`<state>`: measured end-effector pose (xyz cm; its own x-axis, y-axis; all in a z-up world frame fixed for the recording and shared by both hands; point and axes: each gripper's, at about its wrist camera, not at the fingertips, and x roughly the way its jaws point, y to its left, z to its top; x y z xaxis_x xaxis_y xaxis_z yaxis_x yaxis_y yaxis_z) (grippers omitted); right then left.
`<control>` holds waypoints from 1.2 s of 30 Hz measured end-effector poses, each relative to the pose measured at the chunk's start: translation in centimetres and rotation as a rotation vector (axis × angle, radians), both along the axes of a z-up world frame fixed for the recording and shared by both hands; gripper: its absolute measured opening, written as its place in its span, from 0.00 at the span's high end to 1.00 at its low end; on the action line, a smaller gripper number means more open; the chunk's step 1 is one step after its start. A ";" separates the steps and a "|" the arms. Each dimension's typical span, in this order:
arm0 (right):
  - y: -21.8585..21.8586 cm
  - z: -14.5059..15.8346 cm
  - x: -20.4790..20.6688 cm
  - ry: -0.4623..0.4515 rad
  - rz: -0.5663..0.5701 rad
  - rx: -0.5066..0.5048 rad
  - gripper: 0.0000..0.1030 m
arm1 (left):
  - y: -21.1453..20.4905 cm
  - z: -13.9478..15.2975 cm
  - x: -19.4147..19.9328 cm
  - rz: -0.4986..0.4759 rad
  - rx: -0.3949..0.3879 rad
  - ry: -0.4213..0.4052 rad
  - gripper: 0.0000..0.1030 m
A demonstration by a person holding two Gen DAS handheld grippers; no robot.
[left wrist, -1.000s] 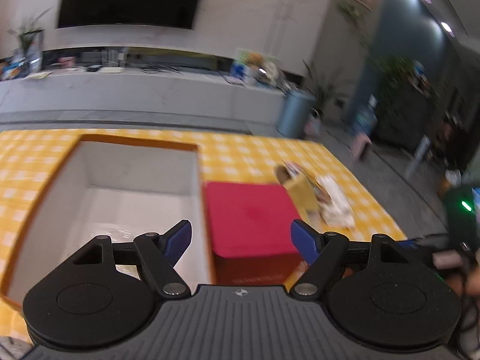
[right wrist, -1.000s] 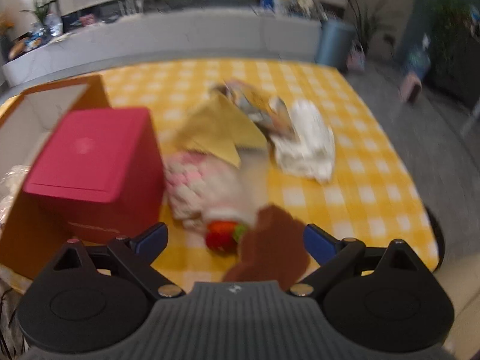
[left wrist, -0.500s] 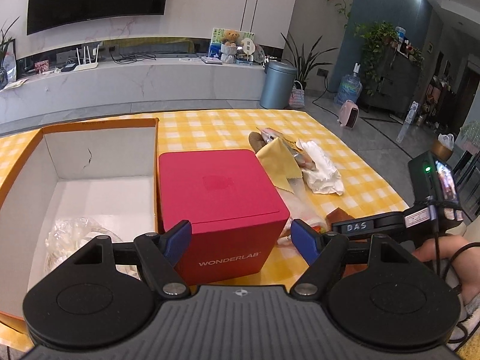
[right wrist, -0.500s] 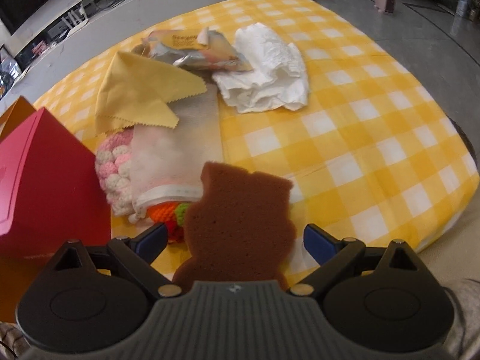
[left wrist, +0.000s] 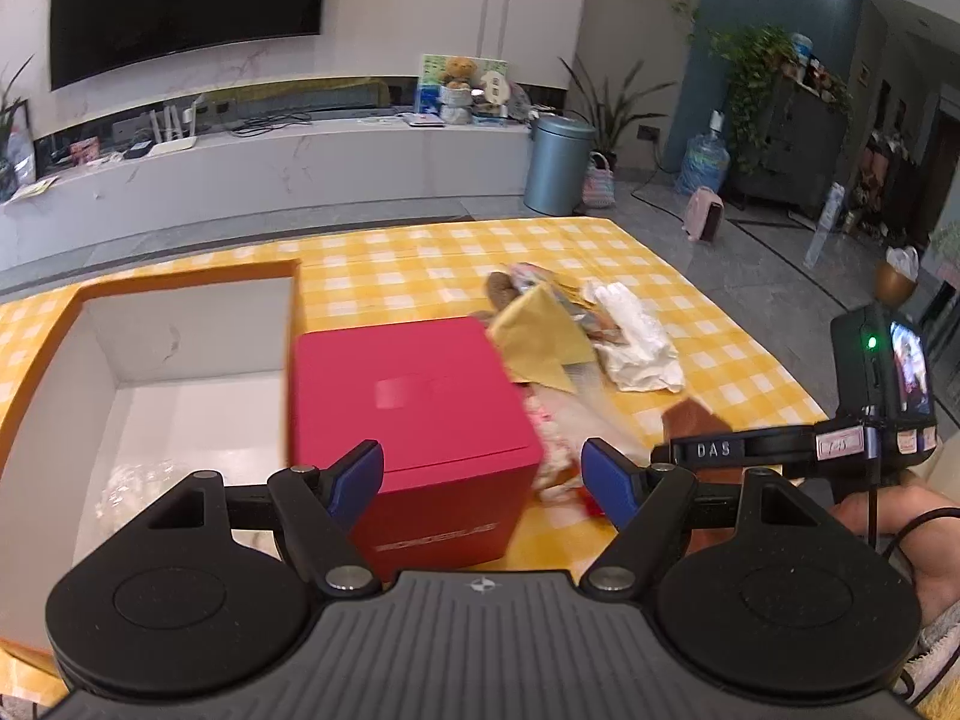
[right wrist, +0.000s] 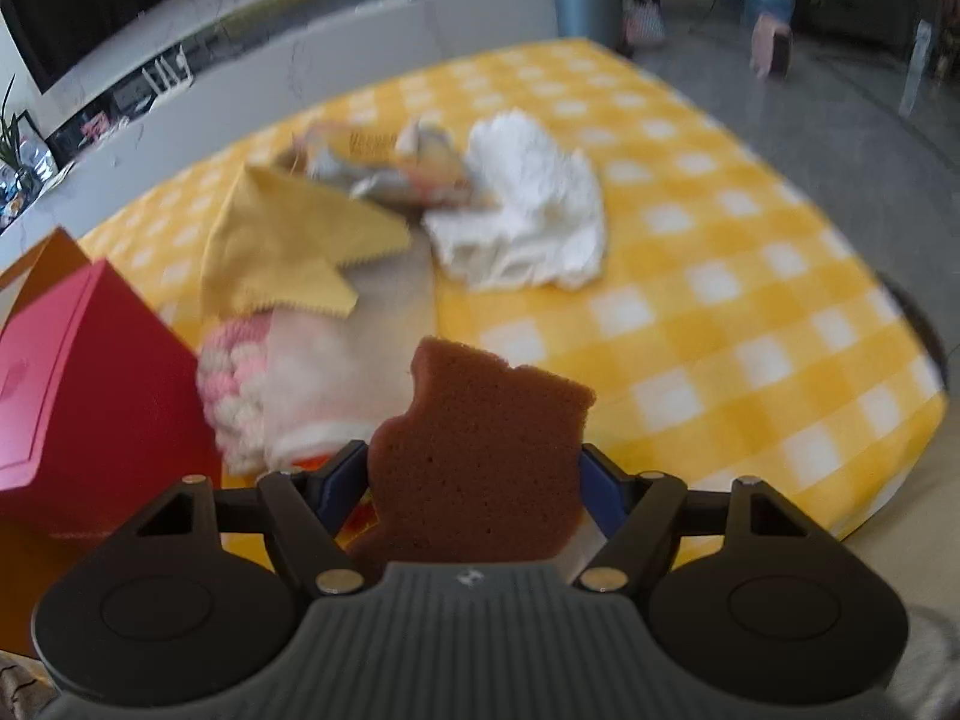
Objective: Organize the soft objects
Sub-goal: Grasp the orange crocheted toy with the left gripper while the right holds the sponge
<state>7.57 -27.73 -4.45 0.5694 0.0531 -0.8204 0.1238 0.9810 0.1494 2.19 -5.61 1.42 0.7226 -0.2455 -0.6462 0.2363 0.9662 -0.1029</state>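
Observation:
My right gripper [right wrist: 474,480] is shut on a brown bear-shaped sponge [right wrist: 480,456], held above the table's near edge. The sponge tip [left wrist: 690,420] also shows in the left wrist view, beside the right gripper's body [left wrist: 780,450]. A pile of soft things lies ahead: a yellow cloth [right wrist: 282,252], a pink-white knitted piece [right wrist: 234,384], a pale towel [right wrist: 336,378], a crumpled wrapper [right wrist: 390,174] and a white cloth [right wrist: 528,222]. My left gripper [left wrist: 483,480] is open and empty, above a red box [left wrist: 414,420].
An open orange box with a white inside [left wrist: 180,360] stands left of the red box and holds a clear plastic bag [left wrist: 129,489]. The yellow checked tablecloth [right wrist: 720,300] ends at the near right edge. A person's arm [left wrist: 888,516] is at the right.
My right gripper has closed onto the brown sponge and lifted it slightly. The left gripper has pulled back a little and stays open.

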 end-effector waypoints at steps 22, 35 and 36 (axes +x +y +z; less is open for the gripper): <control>-8.0 3.7 -1.7 -0.173 -0.147 0.158 0.29 | -12.1 -6.2 4.4 -0.170 0.106 0.174 0.19; -7.7 3.5 -1.5 -0.162 -0.111 0.172 0.29 | -11.9 -10.8 6.8 -0.090 0.096 0.294 0.46; -7.7 3.5 -1.4 -0.161 -0.105 0.172 0.29 | -11.8 -10.9 7.0 -0.079 0.082 0.288 0.46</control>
